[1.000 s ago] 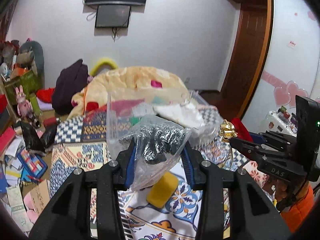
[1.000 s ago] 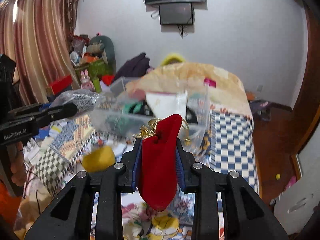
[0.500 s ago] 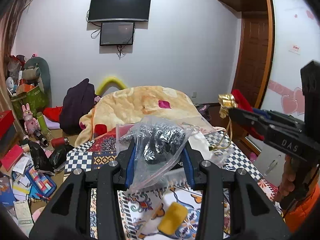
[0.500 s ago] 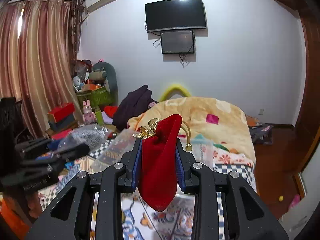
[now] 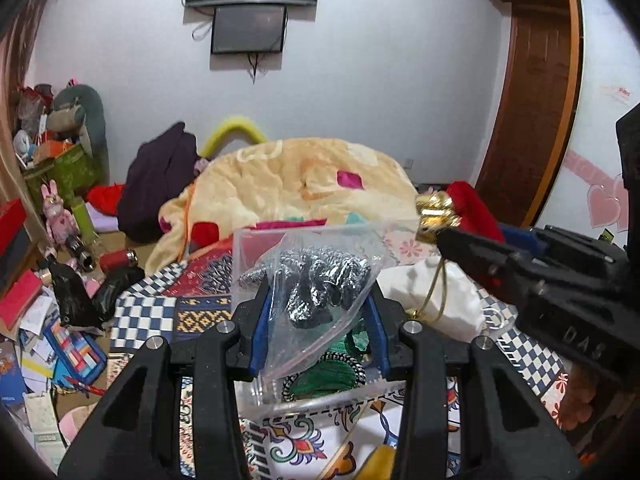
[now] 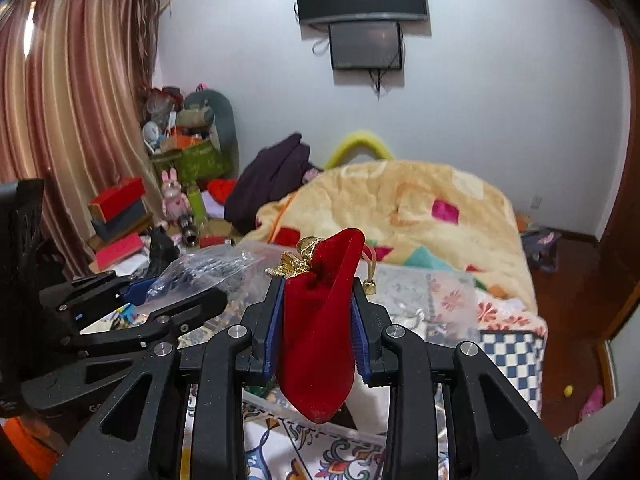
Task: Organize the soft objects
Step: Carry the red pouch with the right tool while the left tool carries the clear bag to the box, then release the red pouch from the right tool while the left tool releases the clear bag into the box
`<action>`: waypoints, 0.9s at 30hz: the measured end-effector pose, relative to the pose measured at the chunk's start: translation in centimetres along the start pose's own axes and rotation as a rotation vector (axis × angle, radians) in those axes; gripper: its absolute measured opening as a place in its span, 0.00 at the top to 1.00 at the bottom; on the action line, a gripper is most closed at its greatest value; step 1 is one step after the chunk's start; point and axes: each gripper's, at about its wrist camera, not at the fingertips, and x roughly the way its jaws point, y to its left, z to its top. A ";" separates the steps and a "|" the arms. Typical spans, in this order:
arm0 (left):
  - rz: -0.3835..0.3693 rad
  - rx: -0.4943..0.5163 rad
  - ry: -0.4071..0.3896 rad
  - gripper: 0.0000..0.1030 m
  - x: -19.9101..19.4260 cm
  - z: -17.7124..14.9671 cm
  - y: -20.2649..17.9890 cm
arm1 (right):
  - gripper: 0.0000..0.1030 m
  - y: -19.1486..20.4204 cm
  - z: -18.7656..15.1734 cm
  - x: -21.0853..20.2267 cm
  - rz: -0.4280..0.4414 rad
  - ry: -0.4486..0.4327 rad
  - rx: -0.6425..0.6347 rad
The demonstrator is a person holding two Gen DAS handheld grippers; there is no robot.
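The left claw (image 5: pixel 316 332) grips a clear plastic bag of grey knitwear (image 5: pixel 316 284), and the right claw (image 6: pixel 318 332) pinches a red velvet pouch (image 6: pixel 324 320). Both hang mid-frame over the clear bin (image 5: pixel 320 398). The placing step appears underway; next, each claw likely lowers and releases inside.

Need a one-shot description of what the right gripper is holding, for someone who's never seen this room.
Start at the bed with the peach blanket, then come forward to the clear plastic bin on the patterned cloth. Above it, the right gripper pinches a red velvet pouch with a gold drawstring. The bag in the left gripper is clear plastic holding metallic scrubbers; the pouch is opaque red.
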 end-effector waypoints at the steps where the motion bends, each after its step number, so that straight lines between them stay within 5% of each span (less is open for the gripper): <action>1: -0.007 -0.003 0.019 0.60 0.8 -0.1 0.1 | 0.73 -0.1 -0.2 0.7 0.001 0.024 -0.001; 12: 0.016 0.017 0.091 0.58 4.2 -0.9 -0.4 | 0.70 -1.0 -2.1 2.9 -0.008 0.139 0.003; 15: 0.006 0.022 0.102 0.52 4.2 -1.0 -0.6 | 0.62 -1.4 -2.4 2.9 -0.001 0.161 0.011; 23: -0.018 0.001 0.073 0.40 2.0 -0.8 -0.3 | 0.44 -1.8 -2.3 0.9 -0.013 0.137 0.016; 27: -0.031 0.005 0.032 0.34 -0.1 -0.3 -0.6 | 0.43 -1.7 -2.0 -0.8 -0.036 0.099 -0.002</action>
